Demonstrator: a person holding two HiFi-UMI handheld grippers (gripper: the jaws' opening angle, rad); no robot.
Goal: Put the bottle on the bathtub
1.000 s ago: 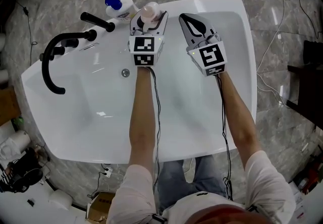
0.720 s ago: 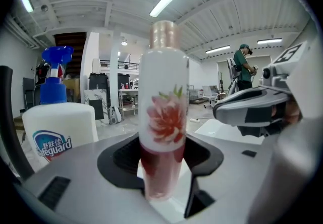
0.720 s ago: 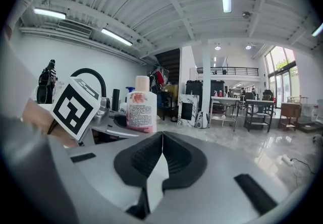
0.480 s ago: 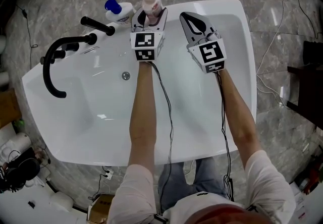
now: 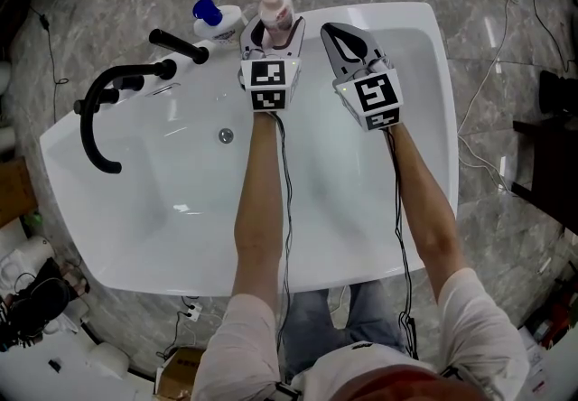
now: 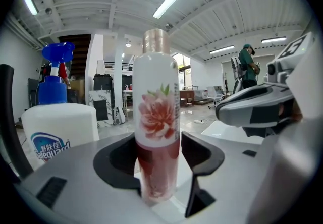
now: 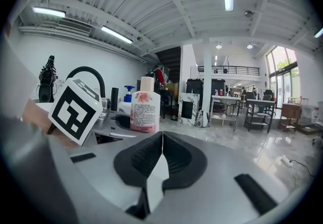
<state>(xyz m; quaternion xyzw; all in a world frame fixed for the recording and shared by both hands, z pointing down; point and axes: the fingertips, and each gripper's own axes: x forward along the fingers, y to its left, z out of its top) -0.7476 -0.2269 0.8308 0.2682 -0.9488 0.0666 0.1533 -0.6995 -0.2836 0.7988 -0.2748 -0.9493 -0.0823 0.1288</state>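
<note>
A white and pink bottle (image 5: 275,6) with a flower print stands upright on the bathtub's (image 5: 433,119) far rim. My left gripper (image 5: 271,30) reaches around its lower part. In the left gripper view the bottle (image 6: 157,132) sits between the dark pads (image 6: 202,155). A thin gap shows at the right pad, and the jaws have just been opening. My right gripper (image 5: 337,32) hovers beside it over the tub. It is shut with nothing in it, and in its own view the pads (image 7: 174,160) meet. That view shows the bottle (image 7: 145,109) to the left.
A white bottle with a blue cap (image 5: 217,18) stands on the rim just left of the pink one. A black curved faucet (image 5: 99,119) and a black hand-shower handle (image 5: 176,44) sit at the tub's left end. The drain (image 5: 226,135) lies in the tub floor. Cables run over the stone floor at right.
The bottle has shifted slightly towards the far rim with the left gripper and now stands more upright. The left jaws look slightly wider. The right gripper has not moved.
</note>
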